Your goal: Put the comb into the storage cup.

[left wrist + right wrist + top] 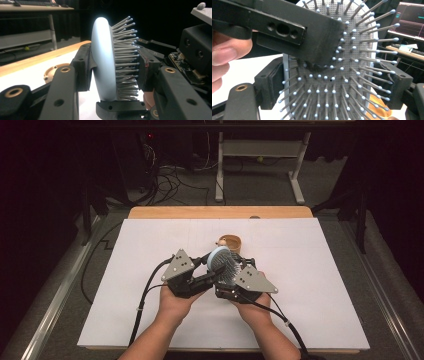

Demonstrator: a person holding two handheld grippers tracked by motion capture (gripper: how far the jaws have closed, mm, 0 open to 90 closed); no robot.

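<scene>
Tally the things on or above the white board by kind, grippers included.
Hairbrush, pale blue with grey bristles: 1
Tan wooden holder behind it: 1
Grippers, left gripper and right gripper, both clamped on the brush: 2
Total: 4

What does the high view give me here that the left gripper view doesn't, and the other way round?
High view: the layout from above, with the left hand-held gripper and right hand-held gripper meeting at the hairbrush from either side, over the whole white sheet. Left gripper view: the brush side-on, its pale blue back against one jaw, the other jaw pressed into the bristles. Shared: the hairbrush clamped in the left hand-held gripper, and the wooden cup behind it.
</scene>
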